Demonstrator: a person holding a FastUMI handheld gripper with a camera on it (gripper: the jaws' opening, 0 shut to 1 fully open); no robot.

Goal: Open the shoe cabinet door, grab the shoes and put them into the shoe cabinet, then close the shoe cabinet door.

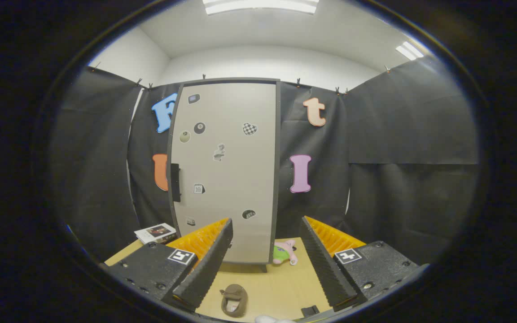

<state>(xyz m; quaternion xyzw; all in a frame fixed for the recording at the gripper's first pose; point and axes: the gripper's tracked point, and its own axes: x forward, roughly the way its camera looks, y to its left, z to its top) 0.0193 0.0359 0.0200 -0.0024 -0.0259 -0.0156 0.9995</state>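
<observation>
on your far left, a small booklet (pixel 156 232) lies at the table's (pixel 281 287) back corner, just beside the left finger. next comes the shoe cabinet (pixel 225 170), standing upright on the table against the black cloth; its door (pixel 229 152) is closed, pale grey with a dark frame, dotted with small stickers, and its black handle (pixel 175 182) sits on the left edge about halfway up.

your gripper (pixel 265 273) is spread wide with nothing between its fingers; the left finger (pixel 207 264) overlaps the cabinet's lower left corner in view, though you cannot tell whether it touches. between the fingers, near you on the wooden top, a brown shoe (pixel 234 299) lies toe away from you, well apart from the cabinet. further right, just beside the cabinet's bottom right corner, a pink and green plush toy (pixel 284 252) rests on the table. a small black object (pixel 309 310) sits just beside the right finger (pixel 326 264), too small to identify.
</observation>
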